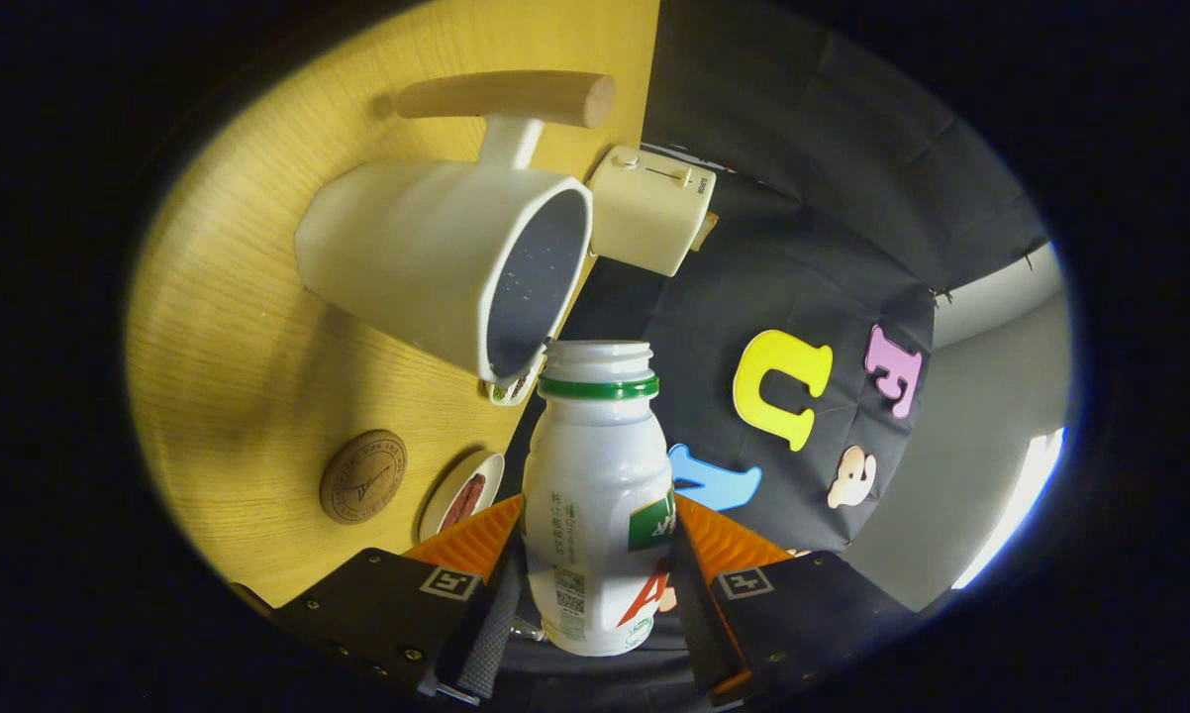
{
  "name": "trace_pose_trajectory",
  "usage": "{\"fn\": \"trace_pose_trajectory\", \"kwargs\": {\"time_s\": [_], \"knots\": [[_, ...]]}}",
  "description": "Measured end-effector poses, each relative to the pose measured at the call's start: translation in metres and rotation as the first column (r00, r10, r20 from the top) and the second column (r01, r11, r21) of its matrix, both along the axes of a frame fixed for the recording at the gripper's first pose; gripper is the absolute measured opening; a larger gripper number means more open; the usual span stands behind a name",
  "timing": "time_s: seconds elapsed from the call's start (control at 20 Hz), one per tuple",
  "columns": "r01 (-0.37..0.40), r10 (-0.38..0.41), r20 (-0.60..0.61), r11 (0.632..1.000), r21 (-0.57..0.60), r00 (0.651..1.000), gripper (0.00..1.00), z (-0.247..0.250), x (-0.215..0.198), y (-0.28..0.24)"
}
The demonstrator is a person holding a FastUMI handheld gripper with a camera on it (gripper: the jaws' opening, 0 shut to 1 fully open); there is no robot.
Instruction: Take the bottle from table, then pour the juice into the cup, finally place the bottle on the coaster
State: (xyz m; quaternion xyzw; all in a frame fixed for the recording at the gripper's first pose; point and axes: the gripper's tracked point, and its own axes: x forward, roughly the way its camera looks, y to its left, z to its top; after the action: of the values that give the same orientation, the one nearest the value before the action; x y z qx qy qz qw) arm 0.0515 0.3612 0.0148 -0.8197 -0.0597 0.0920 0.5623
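The wooden surface [239, 376] appears tipped on its side, since the whole view is rolled over, and it lies beyond and to the left of the tongs. On it stands the white cup [427, 262], a big mug with a dark inside and a stubby white stem carrying a round wooden handle [508, 96]; its open mouth faces the bottle's neck, with the rim just beside the bottle's opening (whether the two touch cannot be told). Past the cup, further from the tongs, sits a cream toaster [651, 208] at the surface's far edge.

The bottle [597, 495] is white plastic with a green ring below its uncapped threaded mouth and a printed label around its body. It is pinched between the two fingers of the tongs [595, 555], which press against its lower body from both sides, so the tongs are clamped on it and it is lifted clear of the surface, its mouth pointing ahead toward the cup. No liquid can be made out passing between them.

To the left of the tongs, near the left finger, a small white dish [461, 493] with something reddish-brown in it rests on the surface. Just beyond that, a little farther left, lies the round brown coaster [362, 476], bare and apart from the dish. A second small dish [513, 388] peeks out under the cup's rim, mostly hidden.
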Motion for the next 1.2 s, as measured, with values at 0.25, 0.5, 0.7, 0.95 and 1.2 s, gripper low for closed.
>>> {"fn": "trace_pose_trajectory", "kwargs": {"time_s": [0.25, 0.5, 0.7, 0.95, 1.2], "knots": [[0.011, -0.005, -0.04, 0.989, 0.148, 0.999, 0.72, 0.002, 0.002, -0.003], [0.024, 0.002, -0.083, 0.953, 0.303, 0.997, 0.72, 0.003, 0.0, -0.004], [0.067, 0.017, -0.173, 0.882, 0.466, 0.985, 0.72, -0.004, -0.002, -0.005], [0.126, 0.03, -0.256, 0.812, 0.57, 0.966, 0.72, -0.011, -0.003, -0.011], [0.181, 0.074, -0.328, 0.71, 0.68, 0.942, 0.72, -0.018, -0.006, -0.014]]}}
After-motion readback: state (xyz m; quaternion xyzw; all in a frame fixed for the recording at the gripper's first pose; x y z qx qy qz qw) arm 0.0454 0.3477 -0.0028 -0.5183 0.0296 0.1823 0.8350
